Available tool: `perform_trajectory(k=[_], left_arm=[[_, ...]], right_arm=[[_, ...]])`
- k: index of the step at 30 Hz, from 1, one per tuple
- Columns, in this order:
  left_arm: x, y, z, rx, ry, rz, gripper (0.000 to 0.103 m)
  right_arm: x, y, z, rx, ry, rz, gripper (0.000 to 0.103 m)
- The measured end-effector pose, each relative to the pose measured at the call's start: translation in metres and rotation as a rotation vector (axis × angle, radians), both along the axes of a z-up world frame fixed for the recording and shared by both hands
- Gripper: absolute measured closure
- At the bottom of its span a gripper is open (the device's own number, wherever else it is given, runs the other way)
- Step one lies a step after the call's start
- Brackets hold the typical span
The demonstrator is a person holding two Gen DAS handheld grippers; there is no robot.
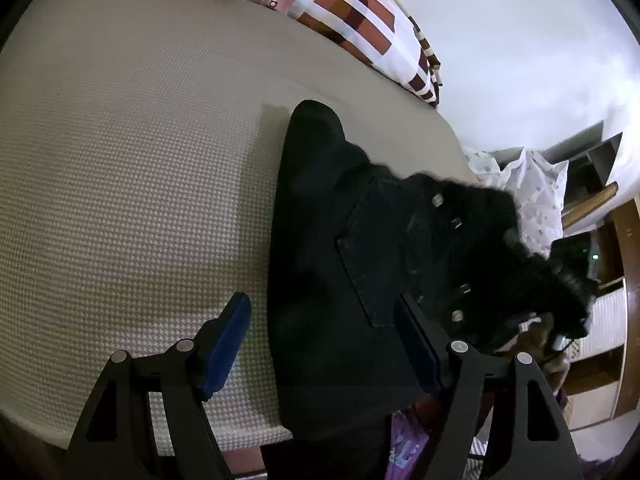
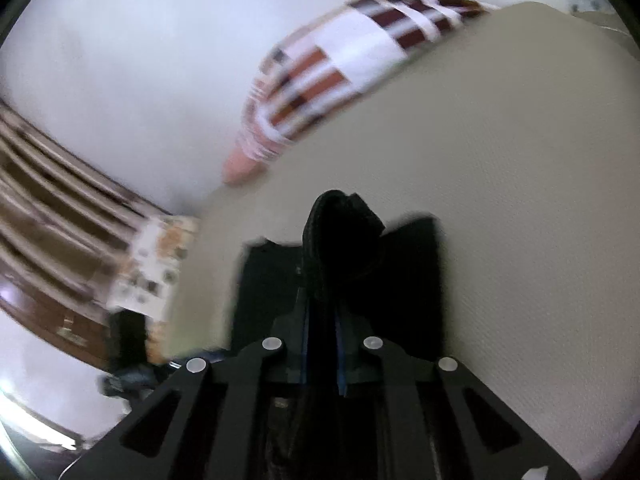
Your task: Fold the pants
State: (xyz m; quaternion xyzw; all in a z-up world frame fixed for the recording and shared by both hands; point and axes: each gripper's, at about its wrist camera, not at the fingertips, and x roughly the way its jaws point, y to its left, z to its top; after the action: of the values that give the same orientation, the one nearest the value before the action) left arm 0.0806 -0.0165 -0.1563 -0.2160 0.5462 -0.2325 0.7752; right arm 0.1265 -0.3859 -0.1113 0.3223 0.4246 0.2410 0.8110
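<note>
Black pants (image 1: pixel 320 240) lie on a beige textured bed (image 1: pixel 120 160), with a back pocket and metal studs showing. Their right end is lifted off the bed. My left gripper (image 1: pixel 320 328) hangs open over the pants' near left edge. One blue-padded finger (image 1: pixel 226 340) is above the bed and the other finger (image 1: pixel 416 340) is above the cloth, with nothing gripped. In the blurred right wrist view, my right gripper (image 2: pixel 322 304) is shut on a raised fold of the pants (image 2: pixel 340 220). The rest of the pants lies flat below it on the bed (image 2: pixel 520 200).
A brown-and-white checked pillow (image 1: pixel 360 28) (image 2: pixel 320 72) lies at the bed's far edge against a white wall. A white dotted pillow (image 1: pixel 536 192) and wooden shelves (image 1: pixel 600 320) (image 2: pixel 48 208) stand beyond the bed's right end.
</note>
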Motion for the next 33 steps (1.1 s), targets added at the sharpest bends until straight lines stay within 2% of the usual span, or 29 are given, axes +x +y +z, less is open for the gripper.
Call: perform_trajectory(k=[1, 3, 6, 7, 8, 10, 12, 15, 18, 20, 24, 26, 29, 31, 33], left_arm=[[0.0, 0.001, 0.0, -0.001, -0.001, 0.006, 0.029], [0.001, 0.002, 0.0, -0.011, 0.004, 0.013, 0.029], [0.003, -0.001, -0.001, -0.018, 0.006, 0.009, 0.029], [0.004, -0.003, -0.002, -0.012, 0.003, 0.004, 0.029], [0.005, -0.007, -0.004, -0.001, 0.004, -0.005, 0.029], [0.007, -0.015, -0.008, 0.008, 0.023, -0.025, 0.029], [0.007, -0.02, -0.008, -0.006, 0.029, -0.038, 0.029], [0.005, -0.023, -0.001, 0.016, -0.003, -0.052, 0.029], [0.004, -0.022, -0.002, 0.007, 0.001, -0.049, 0.029], [0.004, -0.02, -0.004, -0.015, 0.01, -0.037, 0.029], [0.003, -0.017, -0.005, -0.029, 0.019, -0.031, 0.029], [0.001, -0.015, -0.004, -0.033, 0.019, -0.031, 0.029], [-0.002, -0.014, -0.004, -0.04, 0.02, -0.033, 0.029], [-0.005, -0.013, -0.005, -0.043, 0.02, -0.038, 0.029], [-0.007, -0.013, -0.007, -0.044, 0.02, -0.041, 0.029]], right_arm=[[0.001, 0.001, 0.005, 0.029, -0.022, 0.003, 0.093], [0.001, -0.004, 0.002, 0.003, -0.024, -0.024, 0.093], [0.0, -0.021, -0.04, 0.007, 0.109, -0.088, 0.093], [-0.004, -0.027, -0.051, 0.021, 0.119, -0.104, 0.093], [-0.006, -0.033, -0.057, 0.078, 0.104, -0.099, 0.093], [-0.007, -0.04, -0.06, 0.12, 0.087, -0.117, 0.088], [-0.009, -0.049, -0.06, 0.165, 0.09, -0.134, 0.084], [-0.029, -0.073, -0.044, 0.225, 0.068, -0.184, 0.084], [-0.061, -0.072, -0.017, 0.305, 0.045, -0.116, 0.084], [-0.081, -0.059, -0.014, 0.361, 0.097, -0.065, 0.084], [-0.093, -0.033, -0.035, 0.337, 0.213, -0.053, 0.083], [-0.09, -0.026, -0.049, 0.356, 0.254, -0.072, 0.083], [-0.085, -0.021, -0.06, 0.314, 0.285, -0.117, 0.085], [-0.084, -0.024, -0.063, 0.336, 0.303, -0.16, 0.085], [-0.083, -0.025, -0.06, 0.311, 0.295, -0.197, 0.084]])
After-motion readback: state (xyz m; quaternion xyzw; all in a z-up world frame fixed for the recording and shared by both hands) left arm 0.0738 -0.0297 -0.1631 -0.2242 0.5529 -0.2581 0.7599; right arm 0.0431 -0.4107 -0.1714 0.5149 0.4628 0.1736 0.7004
